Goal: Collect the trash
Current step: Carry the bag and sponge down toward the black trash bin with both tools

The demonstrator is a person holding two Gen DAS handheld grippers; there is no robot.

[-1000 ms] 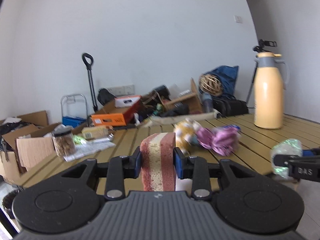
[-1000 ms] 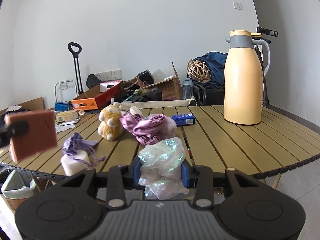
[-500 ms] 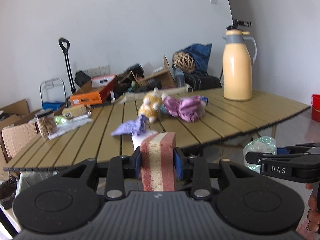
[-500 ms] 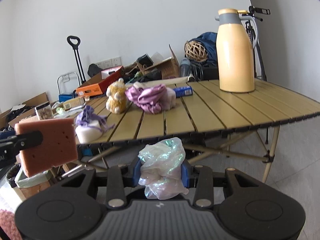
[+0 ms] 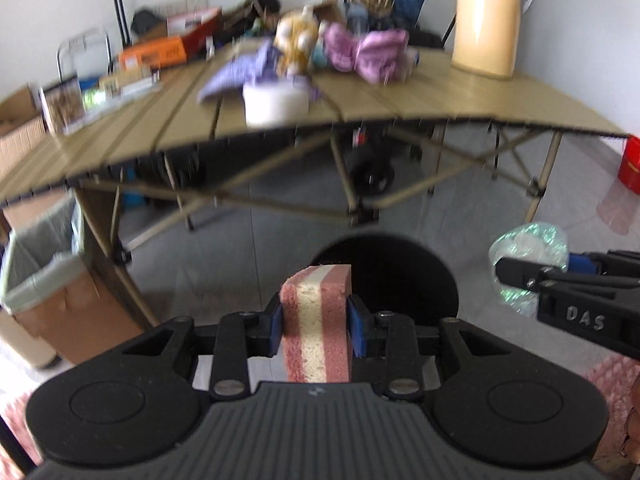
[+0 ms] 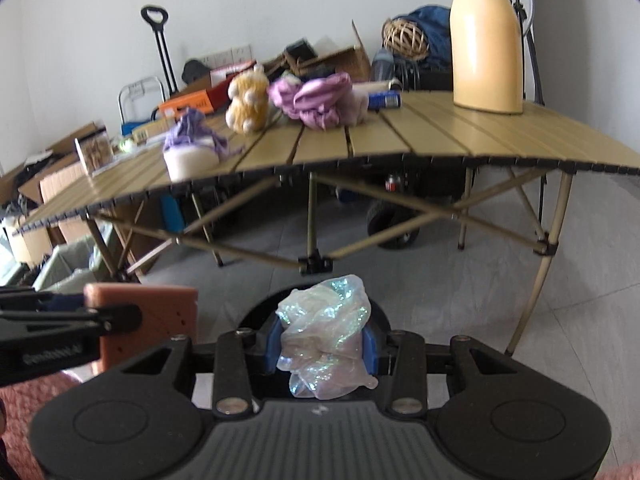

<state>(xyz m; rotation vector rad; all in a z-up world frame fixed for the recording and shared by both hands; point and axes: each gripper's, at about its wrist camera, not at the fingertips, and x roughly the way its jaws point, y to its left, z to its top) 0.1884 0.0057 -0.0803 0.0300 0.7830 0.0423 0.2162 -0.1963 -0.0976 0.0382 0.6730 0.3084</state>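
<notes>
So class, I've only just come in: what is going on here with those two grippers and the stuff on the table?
A person is collecting trash with a handheld gripper in each hand. The left gripper is shut on a sponge, and the right gripper is shut on a crumpled plastic bag. Both are held off the table, out over the floor in front of it. A lined bin stands at the table's left end. A plush toy, cloths and a jug remain on the table.

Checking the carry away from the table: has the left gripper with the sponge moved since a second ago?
Yes. The left gripper, shut on the sponge, has dropped and tilted down: the table edge now sits above the sponge, with floor behind it.
</notes>
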